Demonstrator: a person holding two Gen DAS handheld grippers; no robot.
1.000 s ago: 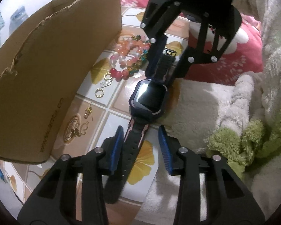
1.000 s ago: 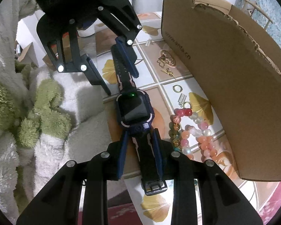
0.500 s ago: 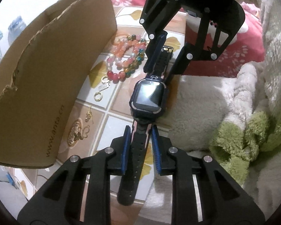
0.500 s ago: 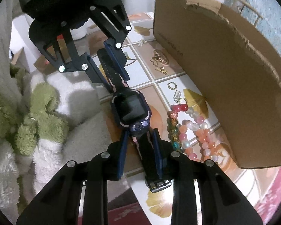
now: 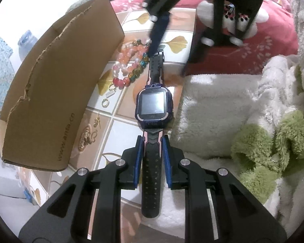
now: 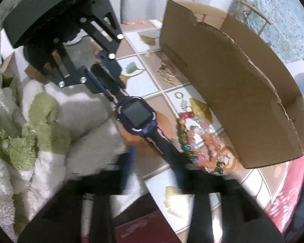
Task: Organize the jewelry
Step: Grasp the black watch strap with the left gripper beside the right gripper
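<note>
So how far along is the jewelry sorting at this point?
Early. Done: nothing is visibly put away. In hand: the left gripper is shut on one strap of the watch, while the right gripper has just been opening and is off the buckle end. Left: the bead bracelets, ring and gold pieces lie loose on the table beside the box.

Left gripper (image 5: 151,158) angled steeply downward, jaws clamped on a strap after narrowing a little more; right gripper (image 5: 173,46) opposite (blurred in both views), jaws just sprung apart, nothing pinched.
</note>
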